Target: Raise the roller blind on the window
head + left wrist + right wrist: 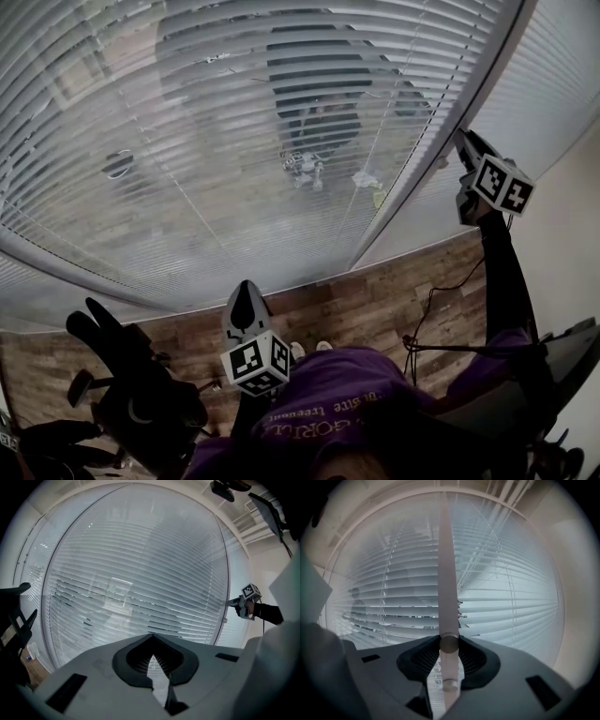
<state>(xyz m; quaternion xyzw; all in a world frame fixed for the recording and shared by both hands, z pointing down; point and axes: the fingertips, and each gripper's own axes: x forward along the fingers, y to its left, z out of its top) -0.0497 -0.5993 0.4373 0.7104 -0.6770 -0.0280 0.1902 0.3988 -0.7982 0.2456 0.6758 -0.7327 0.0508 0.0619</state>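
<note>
Wand [446, 573] pinched between my right gripper's [450, 641] fingers, blind [511, 602] lowered just beyond them.
My left gripper [153, 639] rests closed on nothing; I'd keep the squeeze firm and work the wand smoothly along its length, not sideways.

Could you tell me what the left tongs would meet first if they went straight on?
Probably the window blind: its slats fill the left gripper view beyond the left tongs, with nothing visible between, though depth is unclear.
</note>
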